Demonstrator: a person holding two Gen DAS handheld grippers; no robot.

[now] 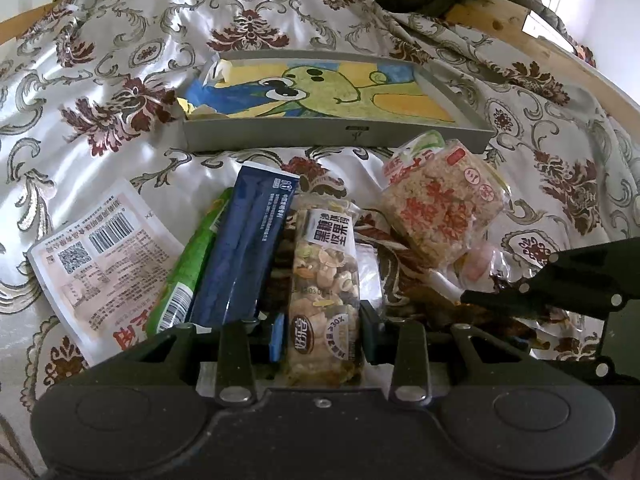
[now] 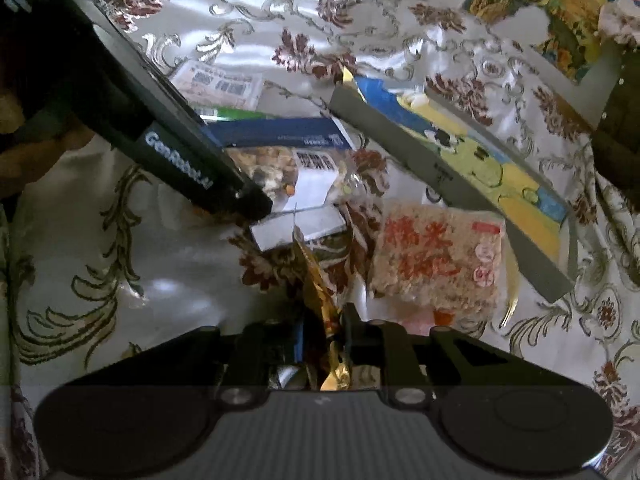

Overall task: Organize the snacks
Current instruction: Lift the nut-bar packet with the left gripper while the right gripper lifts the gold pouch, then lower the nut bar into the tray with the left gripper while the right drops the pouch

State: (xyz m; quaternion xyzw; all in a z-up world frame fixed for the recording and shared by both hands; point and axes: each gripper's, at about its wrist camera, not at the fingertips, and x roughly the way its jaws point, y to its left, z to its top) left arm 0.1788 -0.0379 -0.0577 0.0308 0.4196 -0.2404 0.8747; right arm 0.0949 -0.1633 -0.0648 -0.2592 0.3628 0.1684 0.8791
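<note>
A pile of snack packets lies on a bed covered in a shiny white bedspread patterned with dark red flowers and grey scrolls. In the left wrist view, the left hand-held gripper is closed on a clear nut bar packet with a black-and-white label, its fingers pressed against both long sides of the packet's near end. Just left of it lies a dark blue packet, leaning against a green packet, and further left a pale pink pouch with a barcode and QR code lies flat. To the right of the nut bar sits a clear bag of puffed rice cake printed with red characters. Beyond the pile, farther away, rests a shallow grey tray lined with a child's drawing of a green cartoon creature on blue and yellow. The right hand-held gripper enters from the right edge, near the rice cake bag. In the right wrist view, the right hand-held gripper is clamped on a crinkled gold foil wrapper standing up between its fingers. The rice cake bag lies just right of it, and the grey tray runs diagonally beyond. The left hand-held gripper reaches in from the upper left over the nut bar packet.
</note>
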